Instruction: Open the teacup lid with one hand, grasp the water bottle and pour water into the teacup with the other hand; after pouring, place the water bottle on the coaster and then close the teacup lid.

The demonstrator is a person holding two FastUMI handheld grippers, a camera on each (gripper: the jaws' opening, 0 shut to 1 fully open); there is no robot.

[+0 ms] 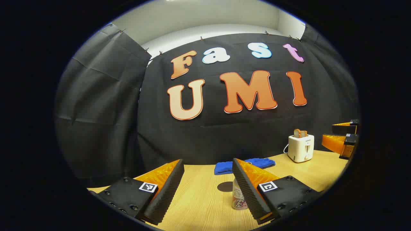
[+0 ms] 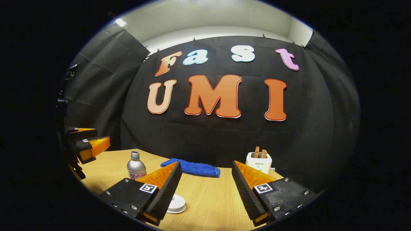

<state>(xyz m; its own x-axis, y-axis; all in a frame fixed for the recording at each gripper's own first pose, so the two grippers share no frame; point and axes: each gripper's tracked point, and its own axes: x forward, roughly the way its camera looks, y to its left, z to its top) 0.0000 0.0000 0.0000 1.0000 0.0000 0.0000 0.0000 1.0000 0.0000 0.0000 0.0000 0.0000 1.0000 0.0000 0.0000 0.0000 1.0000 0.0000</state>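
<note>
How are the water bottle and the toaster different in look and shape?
The water bottle is silver, round, with a narrow neck; the toaster is white and boxy. The bottle's top is capped, while the toaster has slices sticking up from its slots. Both stand upright on the wooden table.

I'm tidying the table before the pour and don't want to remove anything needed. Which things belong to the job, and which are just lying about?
Belongs to the job:
- water bottle, standing upright
- coaster, the dark disc behind the bottle
- teacup lid, white, partly hidden by the right gripper

Just lying about:
- toaster with bread in it
- blue cloth by the wall
</note>
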